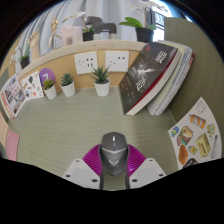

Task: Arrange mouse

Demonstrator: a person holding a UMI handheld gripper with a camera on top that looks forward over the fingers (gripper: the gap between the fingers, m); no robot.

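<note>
A grey and black computer mouse (113,155) sits between my gripper's (113,168) two fingers, and both magenta pads (93,157) press against its sides. The mouse is held above a pale green table (70,125), its nose pointing forward. The mouse's rear end is hidden between the fingers.
Three small potted plants (101,80) stand in a row at the table's back edge. A dark red and black book stack (155,75) leans at the back right. Picture cards (195,140) lie at the right, and more cards (14,95) at the left.
</note>
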